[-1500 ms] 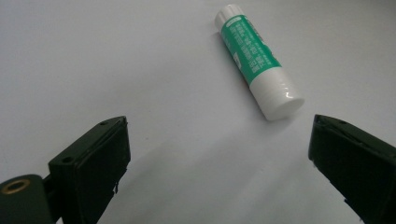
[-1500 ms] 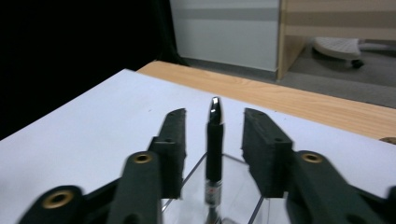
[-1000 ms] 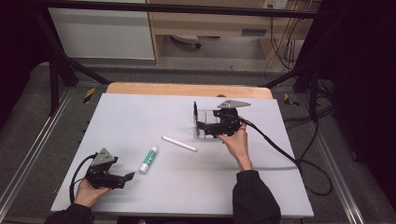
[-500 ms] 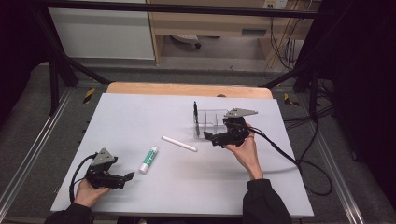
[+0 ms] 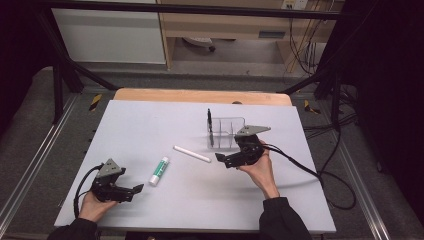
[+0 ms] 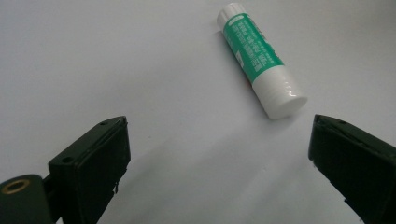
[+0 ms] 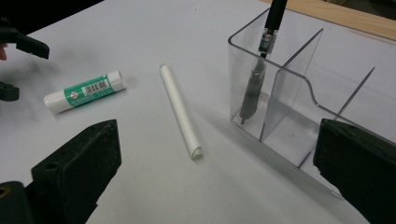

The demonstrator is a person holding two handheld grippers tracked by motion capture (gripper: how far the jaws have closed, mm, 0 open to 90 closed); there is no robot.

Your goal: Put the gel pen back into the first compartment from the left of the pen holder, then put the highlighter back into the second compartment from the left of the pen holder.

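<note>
White stick lies flat mid-table, between glue stick and clear organizer, just ahead of wide, empty right tongs: likely light, stiff, round and roll-prone; grip mid-length, across the axis.

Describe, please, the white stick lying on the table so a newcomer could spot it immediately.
Start at the clear divided organizer right of the table's middle. Just left of it lies the white stick, slim and plain, unlike the thicker green-labelled glue stick farther left.
</note>
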